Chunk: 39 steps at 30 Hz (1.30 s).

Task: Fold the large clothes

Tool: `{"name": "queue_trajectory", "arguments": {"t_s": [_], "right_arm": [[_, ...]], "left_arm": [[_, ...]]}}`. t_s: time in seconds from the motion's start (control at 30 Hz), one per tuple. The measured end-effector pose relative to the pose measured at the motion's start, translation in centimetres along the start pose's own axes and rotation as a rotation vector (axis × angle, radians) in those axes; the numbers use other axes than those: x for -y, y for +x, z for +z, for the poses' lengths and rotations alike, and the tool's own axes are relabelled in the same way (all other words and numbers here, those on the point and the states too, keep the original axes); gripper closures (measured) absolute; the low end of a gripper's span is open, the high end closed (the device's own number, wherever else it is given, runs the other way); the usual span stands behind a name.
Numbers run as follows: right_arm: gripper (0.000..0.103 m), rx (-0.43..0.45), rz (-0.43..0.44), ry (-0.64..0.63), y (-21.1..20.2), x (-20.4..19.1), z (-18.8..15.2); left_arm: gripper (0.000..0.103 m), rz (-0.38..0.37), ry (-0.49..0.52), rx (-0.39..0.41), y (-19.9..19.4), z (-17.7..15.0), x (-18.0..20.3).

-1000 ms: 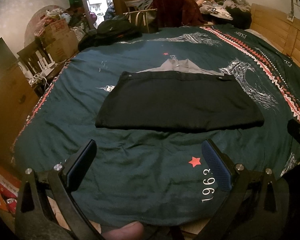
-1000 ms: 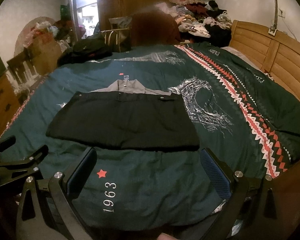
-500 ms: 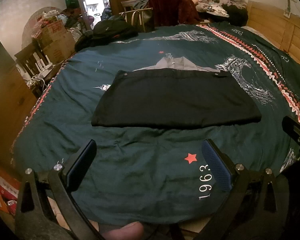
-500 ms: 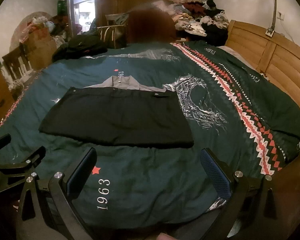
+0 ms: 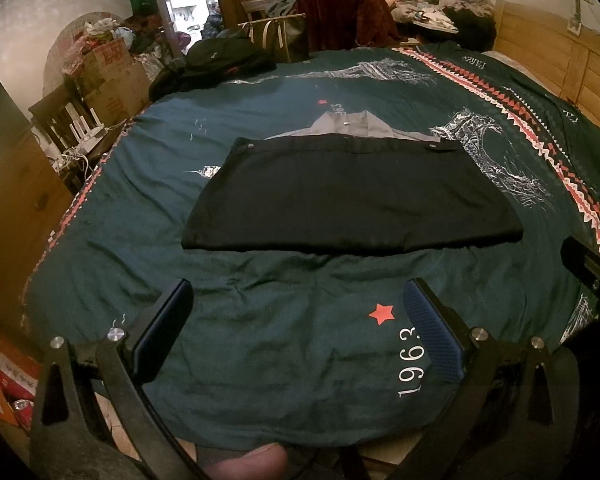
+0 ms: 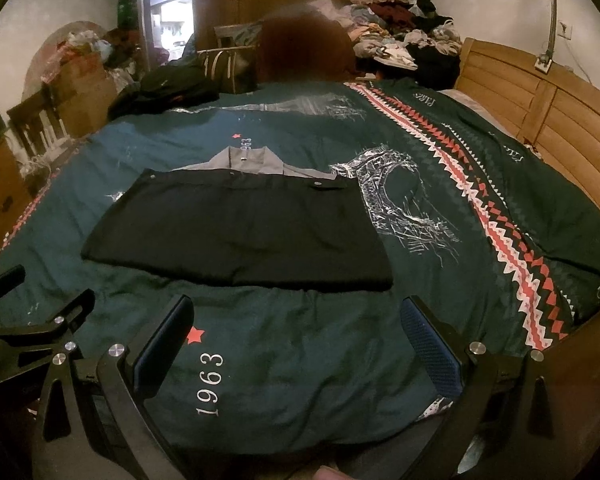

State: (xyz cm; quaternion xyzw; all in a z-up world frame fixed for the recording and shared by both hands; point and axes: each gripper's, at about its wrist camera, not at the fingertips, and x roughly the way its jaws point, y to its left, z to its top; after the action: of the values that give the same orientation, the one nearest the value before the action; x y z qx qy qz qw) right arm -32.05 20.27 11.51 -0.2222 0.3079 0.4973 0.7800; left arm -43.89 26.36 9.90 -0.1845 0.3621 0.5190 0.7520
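Left wrist view shows my left claw (image 5: pixel 296 332) spread wide and holding nothing, and compared with a second ago the black garment (image 5: pixel 352 196) sits a little farther ahead of it, so I am drawing both claws back toward the near edge of the bed (image 5: pixel 260 368). My right claw (image 6: pixel 296 344) is likewise spread and empty, and in its view the garment (image 6: pixel 240 232) lies ahead and slightly to its left, well apart from the fingertips. The garment itself has not shifted: it lies flat as a tidy rectangle on the teal quilt, with a grey collared layer (image 5: pixel 348 126) peeking out past its far edge. I judge from this that a fold has just been laid and released, and the piece looks close to done, perhaps needing one more fold across. As for containers, a cardboard box (image 5: pixel 108 68) stands far off to my left with clutter heaped on top; what is inside I cannot tell.
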Motion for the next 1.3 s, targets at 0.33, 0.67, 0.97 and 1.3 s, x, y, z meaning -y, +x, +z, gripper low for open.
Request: {"name": "queue_trajectory", "arguments": {"t_s": [0.33, 0.67, 0.97, 1.3], "right_arm": [[0.0, -0.01, -0.002, -0.003, 0.3, 0.1, -0.3], [0.0, -0.029, 0.003, -0.008, 1.7, 0.0, -0.5], [0.0, -0.179, 0.019, -0.022, 12.6, 1.2, -4.4], [0.0, -0.325, 0.006, -0.07, 23.0, 2.5, -8.3]], "left_arm": [[0.0, 0.0, 0.0, -0.01, 0.4, -0.2, 0.2], [0.0, -0.014, -0.03, -0.037, 3.2, -0.7, -1.0], [0.0, 0.139, -0.148, -0.157, 16.3, -4.6, -8.6], [0.0, 0.041, -0.238, -0.172, 18.5, -6.8, -11.4]]}}
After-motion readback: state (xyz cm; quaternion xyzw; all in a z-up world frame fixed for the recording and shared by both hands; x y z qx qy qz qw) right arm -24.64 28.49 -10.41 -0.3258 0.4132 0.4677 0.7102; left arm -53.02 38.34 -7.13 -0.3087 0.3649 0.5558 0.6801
